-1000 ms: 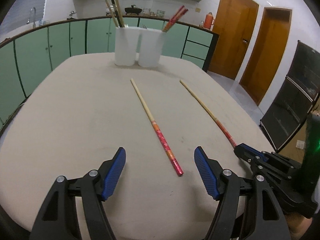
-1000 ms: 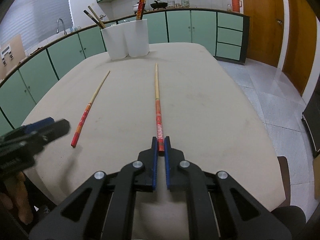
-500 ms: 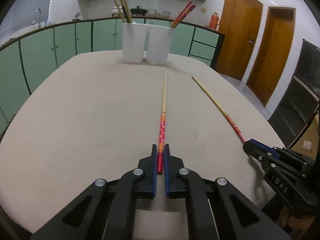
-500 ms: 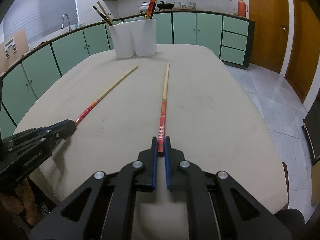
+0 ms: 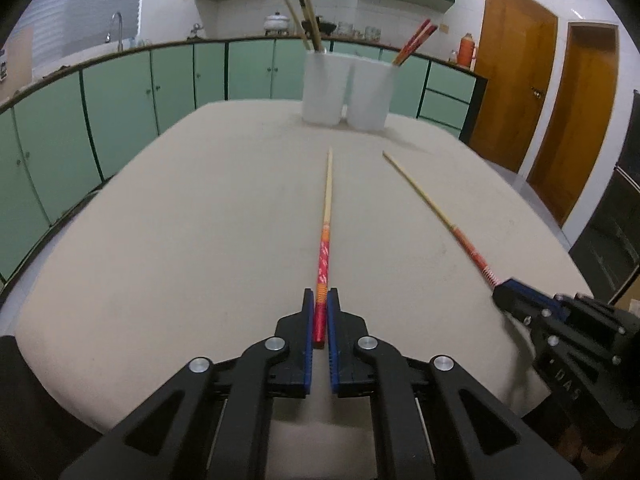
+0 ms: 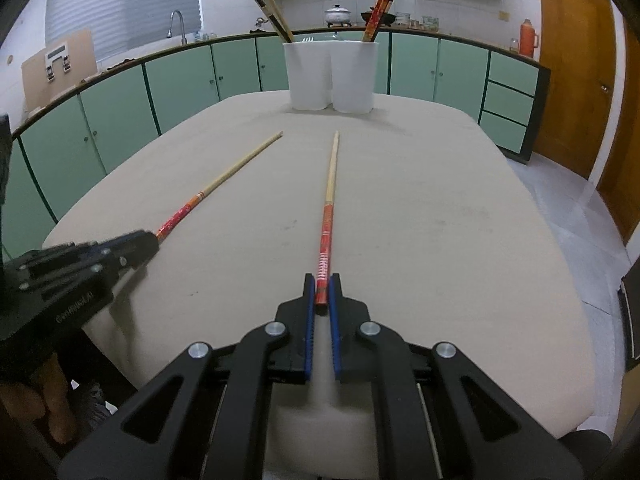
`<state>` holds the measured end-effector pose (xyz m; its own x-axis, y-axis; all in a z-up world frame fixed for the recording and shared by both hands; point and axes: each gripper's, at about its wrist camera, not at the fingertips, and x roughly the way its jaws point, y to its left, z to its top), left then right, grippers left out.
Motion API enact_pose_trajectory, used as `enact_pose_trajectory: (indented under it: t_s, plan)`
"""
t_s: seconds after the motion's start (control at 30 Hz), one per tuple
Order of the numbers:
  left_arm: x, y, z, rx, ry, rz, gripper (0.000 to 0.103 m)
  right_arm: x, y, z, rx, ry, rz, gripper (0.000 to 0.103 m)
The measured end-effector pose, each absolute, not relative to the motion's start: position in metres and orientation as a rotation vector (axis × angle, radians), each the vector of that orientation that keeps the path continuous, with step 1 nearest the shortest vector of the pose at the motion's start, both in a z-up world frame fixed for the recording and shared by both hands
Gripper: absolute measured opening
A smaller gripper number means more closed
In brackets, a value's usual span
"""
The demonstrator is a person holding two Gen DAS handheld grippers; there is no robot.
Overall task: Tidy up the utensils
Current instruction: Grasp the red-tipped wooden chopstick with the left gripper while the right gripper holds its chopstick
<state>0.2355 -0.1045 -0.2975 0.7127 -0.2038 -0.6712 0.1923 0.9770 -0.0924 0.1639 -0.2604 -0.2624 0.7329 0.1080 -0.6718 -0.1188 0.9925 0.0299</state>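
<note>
My left gripper (image 5: 320,300) is shut on the red end of a long red-and-tan chopstick (image 5: 326,216) that points toward two white holders (image 5: 346,94) at the table's far end. My right gripper (image 6: 322,286) is shut on the red end of a second such chopstick (image 6: 329,200), also pointing at the holders (image 6: 331,76). Both chopsticks seem lifted a little off the table. Each gripper shows in the other's view: the right one (image 5: 504,294) at right, the left one (image 6: 140,240) at left. The holders hold tan, dark and red chopsticks.
The beige table (image 5: 180,220) has rounded edges. Green cabinets (image 5: 120,92) with a counter curve behind it. Wooden doors (image 5: 516,92) stand at the right, and a dark appliance (image 5: 616,232) is beside the table's right edge.
My left gripper closed on the chopstick that lay between its open fingers. Both grippers have since raised their chopsticks slightly and aligned them toward the holders.
</note>
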Motion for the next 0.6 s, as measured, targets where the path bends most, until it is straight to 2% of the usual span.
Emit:
enact_pose_trajectory:
  t_s: [0.1,0.13,0.27,0.3,0.37,0.47,0.6]
  plan:
    - [0.234,-0.107,-0.296,0.014,0.749,-0.248,0.020,0.163,-0.264,-0.261,0.002,0.743,0.118,0.009]
    - [0.233,-0.109,-0.296,0.026,0.751,-0.271,0.028,0.162,-0.264,-0.261,0.005,0.745,0.115,0.009]
    - [0.227,-0.112,-0.297,0.079,0.741,-0.313,0.030,0.161,-0.263,-0.263,0.006,0.748,0.106,0.010]
    - [0.229,-0.111,-0.297,0.071,0.744,-0.328,0.027,0.162,-0.262,-0.263,0.003,0.747,0.104,0.010]
    - [0.232,-0.111,-0.297,0.065,0.747,-0.348,0.010,0.164,-0.260,-0.263,-0.001,0.750,0.103,0.010]
    - [0.236,-0.111,-0.295,0.055,0.751,-0.361,0.005,0.166,-0.260,-0.263,0.006,0.754,0.112,0.008]
    - [0.238,-0.113,-0.288,0.042,0.748,-0.380,0.005,0.166,-0.263,-0.258,0.020,0.753,0.116,0.005]
